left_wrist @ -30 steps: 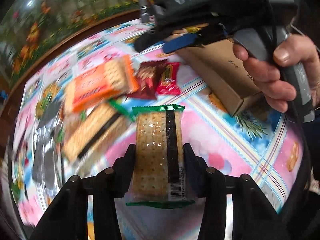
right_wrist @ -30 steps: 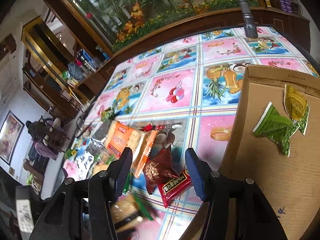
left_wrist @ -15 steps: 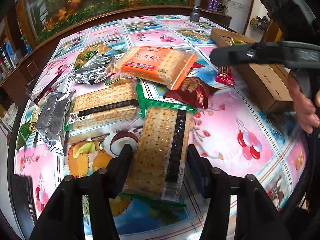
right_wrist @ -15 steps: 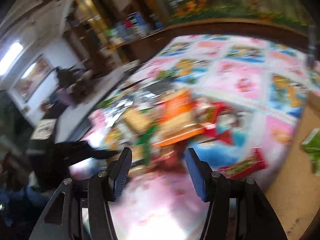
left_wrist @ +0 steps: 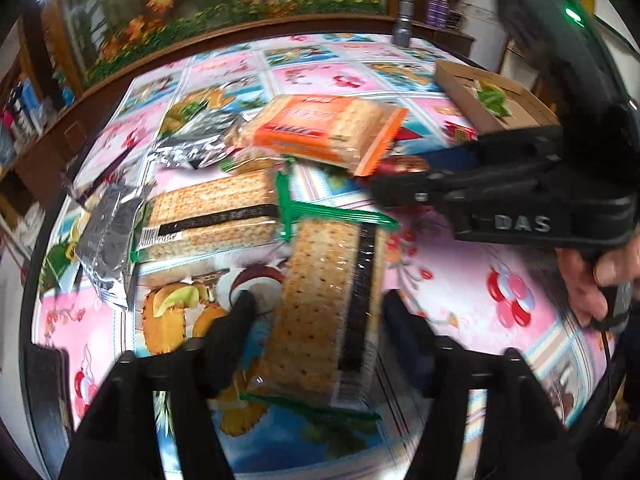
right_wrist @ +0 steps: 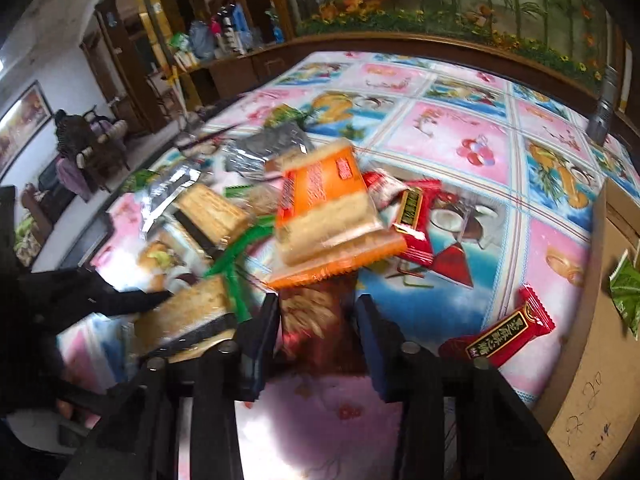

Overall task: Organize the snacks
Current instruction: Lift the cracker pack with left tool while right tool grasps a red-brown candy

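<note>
Looking along the left gripper (left_wrist: 320,312), we see its jaws opening, spread on either side of a clear-wrapped cracker pack with green ends (left_wrist: 320,308); the fingers (left_wrist: 236,320) stand just clear of the wrapper, and the pack lies flat on the fruit-print tablecloth (left_wrist: 472,264). At ten o'clock from it lies a second cracker pack of the same kind (left_wrist: 212,216), turned crosswise. At twelve o'clock an orange cracker pack (left_wrist: 328,128) rests tilted on the heap, with silver foil packets (left_wrist: 196,140) at its nine o'clock. A cardboard box (left_wrist: 492,108) sits at two o'clock, a green sachet inside it.

Through the right wrist view, the right gripper (right_wrist: 316,320) has its jaws closing around a dark red-brown snack pouch (right_wrist: 316,320) on the cloth; blur makes it hard to tell whether the pads already press the pouch, though the fingers (right_wrist: 260,332) sit right beside its edges. The orange cracker pack (right_wrist: 328,216) overlaps the pouch's far end at twelve o'clock. A red wrapped candy with a dark label (right_wrist: 500,336) lies at three o'clock, near the wall of the cardboard box (right_wrist: 592,320). More red wrapped candies (right_wrist: 416,216) sit at one o'clock. The left gripper's finger (right_wrist: 120,300) shows at nine o'clock, beside the green-ended cracker pack (right_wrist: 192,312).

In the left wrist view the right gripper (left_wrist: 404,194) reaches in from three o'clock, a hand (left_wrist: 596,280) on its grip.
</note>
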Action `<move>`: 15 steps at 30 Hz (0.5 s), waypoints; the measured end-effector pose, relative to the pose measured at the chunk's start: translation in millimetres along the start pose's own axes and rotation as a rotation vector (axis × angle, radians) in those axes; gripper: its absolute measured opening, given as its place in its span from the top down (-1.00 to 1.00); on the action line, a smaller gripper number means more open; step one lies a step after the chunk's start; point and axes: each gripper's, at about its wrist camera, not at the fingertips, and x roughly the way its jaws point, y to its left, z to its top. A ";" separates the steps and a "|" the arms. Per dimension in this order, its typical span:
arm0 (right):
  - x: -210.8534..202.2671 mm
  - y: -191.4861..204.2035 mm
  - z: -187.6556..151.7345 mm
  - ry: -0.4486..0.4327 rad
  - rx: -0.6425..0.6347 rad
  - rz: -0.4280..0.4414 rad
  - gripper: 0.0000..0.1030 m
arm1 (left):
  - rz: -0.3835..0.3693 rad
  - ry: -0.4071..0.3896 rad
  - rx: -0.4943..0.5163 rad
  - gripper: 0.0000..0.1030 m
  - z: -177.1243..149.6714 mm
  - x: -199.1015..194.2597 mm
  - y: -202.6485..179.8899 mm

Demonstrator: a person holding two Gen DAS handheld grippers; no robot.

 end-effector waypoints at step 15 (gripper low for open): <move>-53.3 -43.4 12.6 -0.163 0.176 0.161 0.30 | -0.103 -0.077 -0.038 0.12 13.7 -16.3 -14.5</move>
